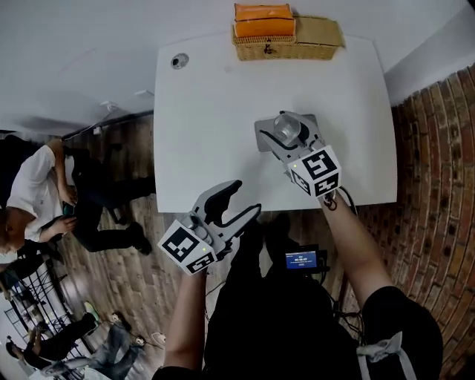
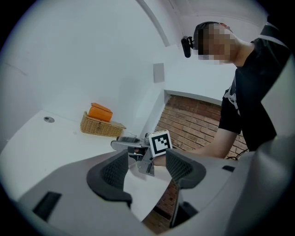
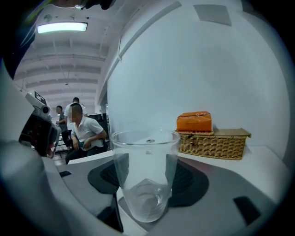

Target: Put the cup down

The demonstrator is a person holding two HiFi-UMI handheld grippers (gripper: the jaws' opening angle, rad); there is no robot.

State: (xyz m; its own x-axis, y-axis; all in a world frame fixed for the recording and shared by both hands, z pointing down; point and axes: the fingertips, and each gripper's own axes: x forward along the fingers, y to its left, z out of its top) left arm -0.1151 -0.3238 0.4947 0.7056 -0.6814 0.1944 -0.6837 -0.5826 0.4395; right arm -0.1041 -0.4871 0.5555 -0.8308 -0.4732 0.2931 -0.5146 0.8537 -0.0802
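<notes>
A clear plastic cup [image 1: 286, 128] stands upright between the jaws of my right gripper [image 1: 288, 135], over the right-middle of the white table [image 1: 208, 111]. In the right gripper view the cup [image 3: 145, 175] is empty, and the right gripper [image 3: 146, 186] has both dark pads against its sides. I cannot tell whether the cup's base touches the table. My left gripper [image 1: 246, 197] hangs open and empty just off the table's front edge. In its own view the left gripper [image 2: 146, 170] looks toward the right gripper [image 2: 136, 146].
A wicker basket [image 1: 286, 46] with an orange box [image 1: 263, 21] on it stands at the table's far edge. A small round fitting [image 1: 179, 61] sits at the far left corner. Seated people [image 1: 44, 193] are at the left; a brick wall [image 1: 438, 148] runs along the right.
</notes>
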